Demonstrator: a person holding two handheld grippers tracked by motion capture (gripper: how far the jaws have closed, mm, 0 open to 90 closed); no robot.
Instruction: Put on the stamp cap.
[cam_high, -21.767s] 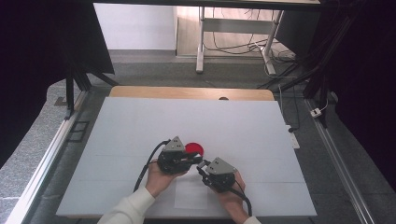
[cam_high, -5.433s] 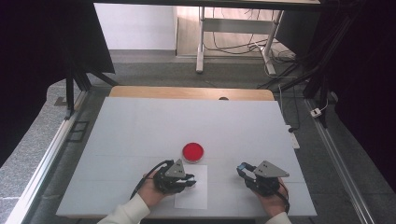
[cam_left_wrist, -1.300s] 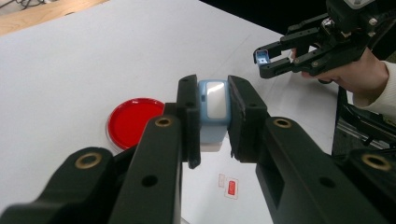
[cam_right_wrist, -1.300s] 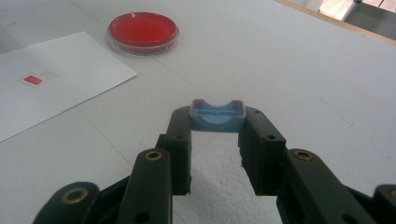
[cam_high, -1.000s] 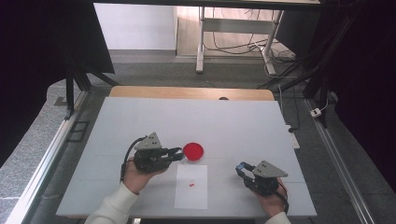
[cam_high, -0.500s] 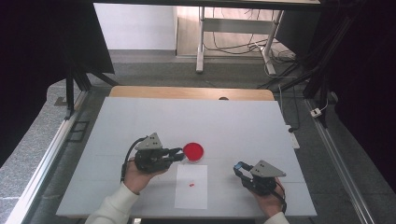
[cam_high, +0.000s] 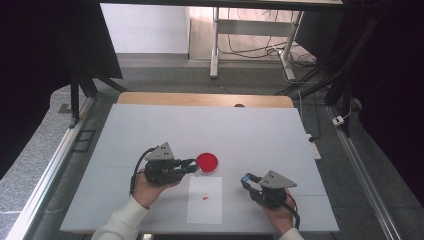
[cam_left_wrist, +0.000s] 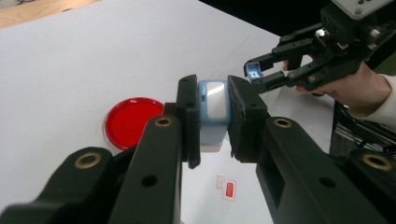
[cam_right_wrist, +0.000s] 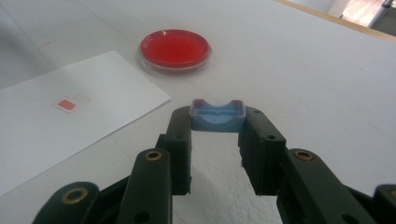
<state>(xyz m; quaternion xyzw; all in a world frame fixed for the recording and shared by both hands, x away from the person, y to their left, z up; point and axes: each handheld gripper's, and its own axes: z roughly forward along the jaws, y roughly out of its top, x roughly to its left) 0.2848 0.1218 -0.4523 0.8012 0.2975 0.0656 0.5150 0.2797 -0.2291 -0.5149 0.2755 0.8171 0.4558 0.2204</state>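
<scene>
Blue plastic box and cap, one in each gripper

Pale-blue plastic, both pieces small and surely light. Left gripper (cam_left_wrist: 214, 119) clamped flat on a little blue box (cam_left_wrist: 213, 112), jaws closed onto its two side walls, glossy grey window facing the camera; box held clear of the table, at about 9 o'clock of the red petri dish (cam_high: 207, 162) in the high view and just beside it. Right gripper (cam_right_wrist: 216, 125) pinching a shallow blue cap (cam_right_wrist: 217, 115) by its two short ends, jaws only partly closed because of the cap's width, hollow side up, notch in the far rim. Seen from above, right gripper (cam_high: 248, 181) at 4 o'clock of the dish, well apart from it, and at 3 o'clock of the white paper sheet (cam_high: 205, 200) bearing a tiny red slip (cam_high: 205, 198).

Likely handling: rigid but thin-walled, so apt to flex or pop free under a hard squeeze; smooth faces probably slippery against the black pads. Best grip on the box: low on the flat side walls, away from the window and from the open mouth. Best grip on the cap: across the short ends as now, leaving the rim free for mating. Dish lid probably loose and brittle; better left unbumped. Paper and slip feather-light, liable to slide at a nudge.
</scene>
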